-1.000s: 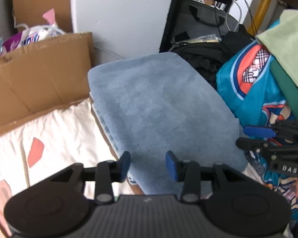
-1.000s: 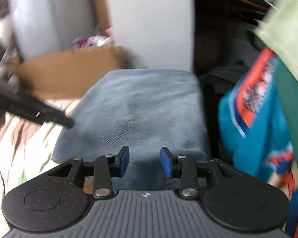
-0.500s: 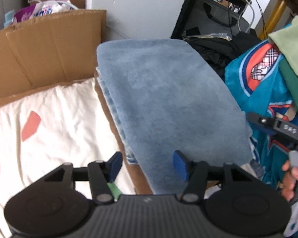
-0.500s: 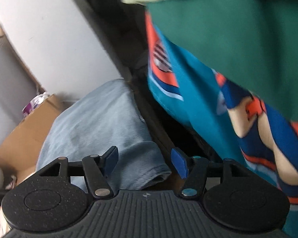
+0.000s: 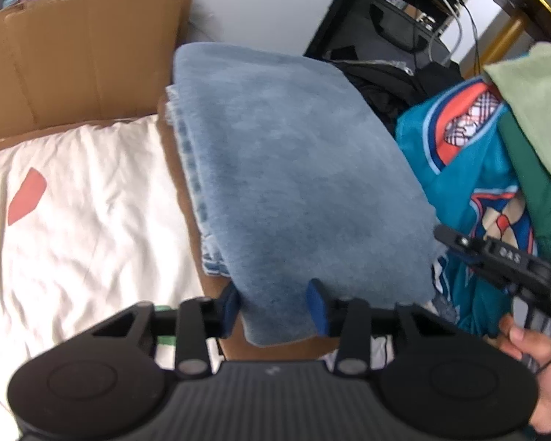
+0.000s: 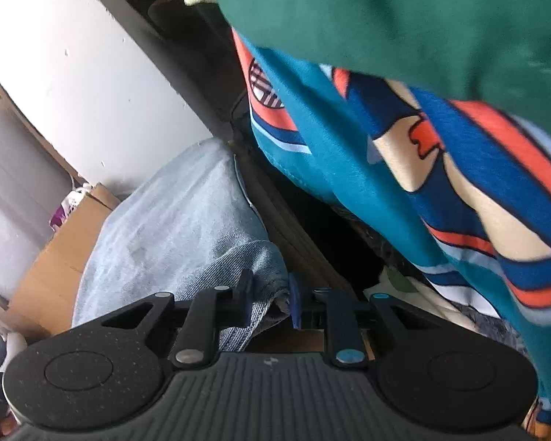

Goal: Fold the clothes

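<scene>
While the folded blue jeans (image 5: 297, 183) lie on a cardboard box (image 5: 73, 58) beside a white sheet (image 5: 92, 220), both jaws have just been closing: left gripper (image 5: 275, 307) grasps the near hem, right gripper (image 6: 270, 301) is clenched on the denim corner beside a teal jersey (image 6: 349, 183).

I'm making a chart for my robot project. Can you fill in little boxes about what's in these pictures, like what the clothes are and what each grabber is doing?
Main item: folded blue jeans, lying on a cardboard box
Left gripper: jaws around the near edge of the jeans, just been closing; pads look close on the cloth, firm grip unclear
Right gripper: jaws just been closing, pinching a corner of the jeans
Beside the jeans: teal printed shirt under a dark green garment
Other side: white sheet
</scene>
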Available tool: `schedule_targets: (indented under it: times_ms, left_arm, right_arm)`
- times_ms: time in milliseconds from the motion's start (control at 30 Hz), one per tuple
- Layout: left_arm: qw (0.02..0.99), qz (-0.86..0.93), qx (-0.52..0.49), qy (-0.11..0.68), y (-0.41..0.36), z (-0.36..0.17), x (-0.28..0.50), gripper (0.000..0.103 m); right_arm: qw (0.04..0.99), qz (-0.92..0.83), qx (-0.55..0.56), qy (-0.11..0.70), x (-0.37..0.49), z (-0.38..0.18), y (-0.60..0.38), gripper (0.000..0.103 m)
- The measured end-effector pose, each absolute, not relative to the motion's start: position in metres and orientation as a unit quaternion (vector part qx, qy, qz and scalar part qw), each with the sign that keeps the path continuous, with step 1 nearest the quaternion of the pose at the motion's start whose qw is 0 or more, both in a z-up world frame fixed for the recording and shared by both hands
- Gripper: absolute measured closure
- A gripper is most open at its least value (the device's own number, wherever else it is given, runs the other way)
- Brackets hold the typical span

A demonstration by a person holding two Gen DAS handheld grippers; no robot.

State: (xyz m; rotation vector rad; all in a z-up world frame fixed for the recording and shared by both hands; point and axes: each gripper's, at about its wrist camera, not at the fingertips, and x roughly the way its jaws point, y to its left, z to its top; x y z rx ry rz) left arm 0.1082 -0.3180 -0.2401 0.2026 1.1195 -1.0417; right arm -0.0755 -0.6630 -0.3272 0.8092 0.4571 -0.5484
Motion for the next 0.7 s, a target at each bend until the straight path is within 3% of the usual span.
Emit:
schedule_targets:
  times_ms: [133,333,467,533,567,700]
  left_arm:
    - [0.716,-0.467,0.078,0.514,-0.311,-0.242,0.115,0.077]
    - [0.712,-0.478,0.069,0.51,-0.305,-0.239,0.115,0.081]
    - [0.712,-0.478,0.068,0.509,-0.306,-0.239,0.113,0.081]
    - [0.713,-0.479,0.064,0.509,-0.304,-0.239,0.113,0.081]
    - [0.713,-0.479,0.062,0.508,-0.303,-0.239,0.113,0.081]
    - [0.713,-0.481,0.062,0.506,-0.3,-0.236,0.112,0.081]
  right_arm:
    - [0.846,-0.271,0.408,0.209,-0.084,-0.33,-0.656,0.083]
    - [0.818,-0.276,0.46,0.206,-0.097,-0.342,-0.654,0.074]
    - [0.808,-0.225,0.516,0.176,-0.099,-0.351,-0.649,0.051]
    - [0.799,-0.2,0.543,0.164,-0.093,-0.359,-0.647,0.046]
    - [0.795,-0.194,0.553,0.157,-0.089,-0.363,-0.646,0.04]
    - [0.776,-0.171,0.594,0.129,-0.079,-0.383,-0.645,0.036]
